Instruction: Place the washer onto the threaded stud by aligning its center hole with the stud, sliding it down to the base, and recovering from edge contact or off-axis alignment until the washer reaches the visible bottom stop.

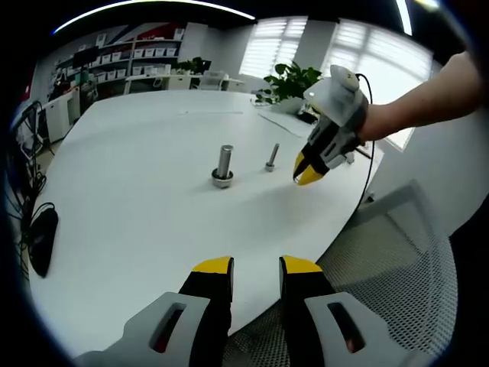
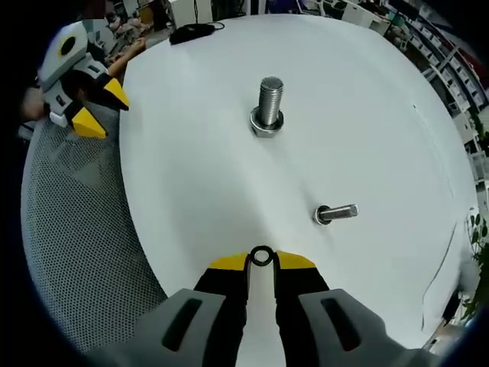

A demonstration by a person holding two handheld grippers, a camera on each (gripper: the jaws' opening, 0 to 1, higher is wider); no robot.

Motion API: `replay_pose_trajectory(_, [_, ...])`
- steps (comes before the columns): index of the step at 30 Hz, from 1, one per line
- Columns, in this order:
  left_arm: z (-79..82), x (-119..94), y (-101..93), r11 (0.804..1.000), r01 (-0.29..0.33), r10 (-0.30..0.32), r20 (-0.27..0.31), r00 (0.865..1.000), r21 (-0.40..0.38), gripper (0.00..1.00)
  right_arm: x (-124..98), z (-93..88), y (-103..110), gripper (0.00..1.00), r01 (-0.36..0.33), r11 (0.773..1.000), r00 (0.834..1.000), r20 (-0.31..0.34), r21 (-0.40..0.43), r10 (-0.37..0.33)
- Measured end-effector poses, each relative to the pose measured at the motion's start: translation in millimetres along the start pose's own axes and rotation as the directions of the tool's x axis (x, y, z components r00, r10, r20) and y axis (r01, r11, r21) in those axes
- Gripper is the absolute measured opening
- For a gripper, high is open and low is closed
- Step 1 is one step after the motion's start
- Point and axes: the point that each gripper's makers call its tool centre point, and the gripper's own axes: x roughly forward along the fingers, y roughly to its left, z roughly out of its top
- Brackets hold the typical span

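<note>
Right gripper (image 2: 261,260): jaws nearly closed, pinching the washer (image 2: 261,256) at the tips, hole showing. In right gripper view the small stud (image 2: 336,213) sits near, at ~1 o'clock, shaft standing up off the table (image 2: 191,191); big bolt (image 2: 267,105) farther, 12 o'clock. Right is the nearer hand, I judge. Left gripper (image 1: 256,269): jaws apart, empty, at table edge, well back.

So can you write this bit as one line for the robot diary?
right gripper: shut on washer, above table | small stud: bare | large stud: upright | left gripper: open, empty
</note>
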Motion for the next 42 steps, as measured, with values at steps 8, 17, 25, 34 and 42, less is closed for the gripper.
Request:
replay_pose_trajectory(8, [0.2,0,0.2,1.000,-0.001,0.001,0.002,1.000,0.000,0.22,-10,4.5,-17,0.14,0.016,1.000,1.000,0.006,0.009,-0.016])
replay_pose_trajectory(17, [0.4,0,0.6,1.000,-0.001,0.001,0.001,1.000,0.001,0.22,-17,6.8,-29,0.14,0.035,0.999,0.999,-0.004,-0.025,-0.036])
replay_pose_trajectory(25, [0.2,0,0.2,1.000,0.001,0.000,-0.002,1.000,0.002,0.22,-23,13.0,-42,0.14,0.060,0.998,0.998,0.012,-0.035,-0.059])
replay_pose_trajectory(34, [-0.5,1,1.1,1.000,0.000,0.000,-0.003,1.000,0.001,0.21,-28,22.8,-52,0.14,0.085,0.995,0.996,0.037,-0.052,-0.083])
replay_pose_trajectory(42, [0.0,0,1.4,1.000,-0.003,0.003,-0.003,1.000,0.001,0.21,-28,29.9,-57,0.14,0.096,0.993,0.994,0.048,-0.065,-0.093])
